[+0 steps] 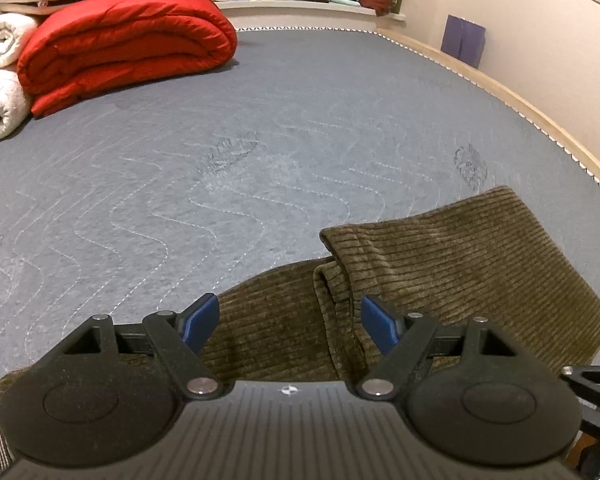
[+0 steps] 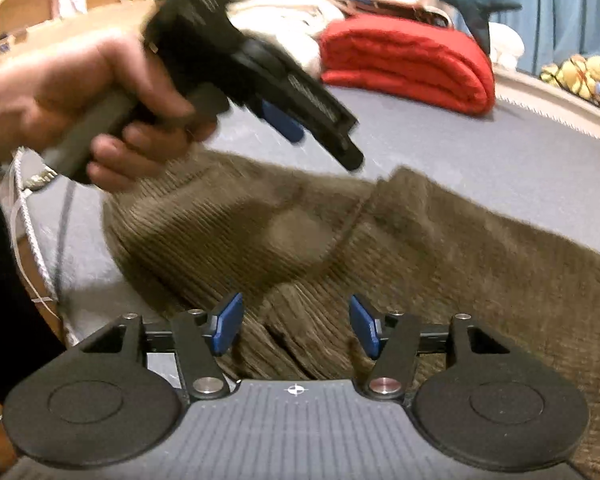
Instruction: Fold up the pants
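I have both tools poised over the pants (image 1: 440, 264), the olive corduroy pair lying on the grey mattress (image 1: 220, 140), already doubled over at least once. My left gripper (image 1: 288, 324) stands wide, nothing pinched: a thick folded ridge of the cloth runs up just ahead of and between its blue pads (image 1: 198, 326), untouched as far as I can tell. My right gripper (image 2: 296, 326) is also parted, at a middling width, with ribbed fabric below and ahead of its fingertips but none clamped. Beyond it to the left I see the hand (image 2: 80, 112) carrying the other tool above the garment.

I judge this a pause between folds, both tools free. Next I need to pick an edge with each, close firmly on all the layers, and carry them across together. The red quilt (image 1: 128, 40) far ahead stays clear.
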`<state>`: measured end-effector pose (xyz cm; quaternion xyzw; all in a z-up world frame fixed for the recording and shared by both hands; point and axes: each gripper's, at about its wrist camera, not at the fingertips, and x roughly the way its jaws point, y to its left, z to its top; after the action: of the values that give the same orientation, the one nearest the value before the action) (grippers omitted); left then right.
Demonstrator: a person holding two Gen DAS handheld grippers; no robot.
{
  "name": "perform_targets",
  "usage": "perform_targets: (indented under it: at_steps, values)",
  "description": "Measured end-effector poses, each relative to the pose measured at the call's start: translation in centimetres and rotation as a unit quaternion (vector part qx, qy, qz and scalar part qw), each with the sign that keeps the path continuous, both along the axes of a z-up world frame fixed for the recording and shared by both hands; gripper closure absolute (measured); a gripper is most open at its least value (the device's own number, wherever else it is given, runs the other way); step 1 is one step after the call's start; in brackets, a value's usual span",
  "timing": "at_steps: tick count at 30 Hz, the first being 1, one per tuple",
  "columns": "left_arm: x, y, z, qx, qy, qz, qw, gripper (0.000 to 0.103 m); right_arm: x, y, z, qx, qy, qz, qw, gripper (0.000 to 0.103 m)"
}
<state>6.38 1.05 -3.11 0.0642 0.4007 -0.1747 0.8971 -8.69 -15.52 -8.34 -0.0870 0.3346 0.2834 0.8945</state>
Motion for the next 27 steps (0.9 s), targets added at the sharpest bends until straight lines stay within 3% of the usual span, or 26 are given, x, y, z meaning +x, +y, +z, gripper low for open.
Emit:
perform_targets:
  at_steps: [2, 5, 8, 11, 14, 16, 18, 22, 24, 27]
  values:
    - [0.0, -0.1, 0.0, 0.001, -0.001, -0.001, 1.0000, 0.021, 0.6, 0.1, -0.6, 0.000, 0.011, -0.002, 1.000, 0.051]
    - [0.0, -0.1, 0.3, -0.004, -0.004, 0.001, 1.0000, 0.021, 0.8, -0.2, -0.1, 0.025, 0.019, 0.011, 0.999, 0.087]
    - [-0.1, 0.5, 0.8, -0.016, -0.014, 0.012, 0.9997, 0.021, 0.0, -0.9, 2.8, 0.046, -0.030, 0.003, 0.998, 0.089]
    - [0.1, 1.3, 1.2, -0.040, -0.013, 0.021, 0.9989, 0.021, -1.8, -1.1, 4.9, 0.045, -0.066, 0.042, 0.996, 0.089]
    - [0.4, 1.6, 0.8, -0.058, 0.003, 0.023, 0.9980, 0.021, -2.9, 0.4, 2.3, -0.037, -0.015, 0.121, 0.992, 0.089]
    - [0.9, 1.8, 0.5, -0.081, 0.023, 0.023, 0.9962, 0.021, -3.9, 1.2, 0.4, -0.089, -0.009, 0.150, 0.985, 0.086]
    - [1.6, 2.2, -0.1, -0.123, 0.051, 0.027, 0.9907, 0.021, -4.8, 1.5, 0.3, -0.100, -0.031, 0.155, 0.982, 0.076]
    - [3.2, 2.4, -2.2, -0.203, 0.127, 0.023, 0.9707, 0.021, -4.8, 1.4, 1.6, -0.073, -0.046, 0.147, 0.985, 0.057]
    - [4.1, 1.9, -3.3, -0.211, 0.152, 0.011, 0.9655, 0.021, -4.9, 2.0, 1.4, -0.083, -0.052, 0.154, 0.983, 0.051]
    - [4.7, 0.6, -4.3, -0.187, 0.146, -0.001, 0.9715, 0.021, -4.8, 3.5, 0.1, -0.124, -0.070, 0.173, 0.975, 0.051]
